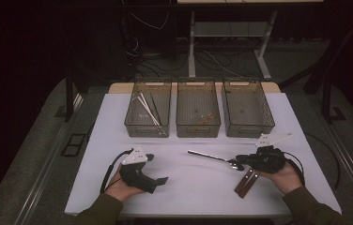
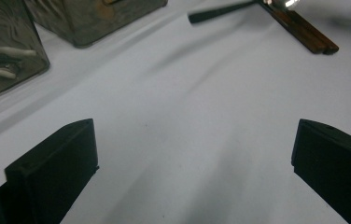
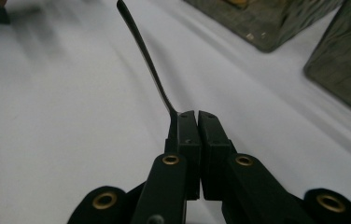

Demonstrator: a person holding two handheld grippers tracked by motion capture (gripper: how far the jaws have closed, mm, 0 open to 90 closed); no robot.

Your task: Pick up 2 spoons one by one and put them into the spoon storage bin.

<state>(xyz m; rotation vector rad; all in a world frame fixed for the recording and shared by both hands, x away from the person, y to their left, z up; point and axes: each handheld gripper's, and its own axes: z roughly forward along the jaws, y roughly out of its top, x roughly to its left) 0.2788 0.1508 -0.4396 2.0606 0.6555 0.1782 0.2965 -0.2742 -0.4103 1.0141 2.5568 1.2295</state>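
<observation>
My right gripper point(image 1: 238, 162) is at the right of the white table, shut on the bowl end of a metal spoon point(image 1: 207, 156) whose dark handle points left and away. In the right gripper view the jaws point(image 3: 196, 116) are pressed together and the spoon handle point(image 3: 142, 49) rises from between them. A pair of brown chopsticks point(image 1: 245, 183) lies on the table just in front of that hand. My left gripper point(image 1: 158, 168) rests at the left front with its jaws wide apart point(image 2: 194, 140) over bare cloth, holding nothing. The spoon handle point(image 2: 215, 12) and the chopsticks point(image 2: 306, 31) lie far ahead of it.
Three translucent brown bins stand in a row at the back of the table: the left bin point(image 1: 147, 128) holds white sticks and dark utensils, the middle bin point(image 1: 198, 129) a few small bits, and the right bin point(image 1: 249, 129) looks bare. Bare tablecloth point(image 1: 191, 190) spans the front.
</observation>
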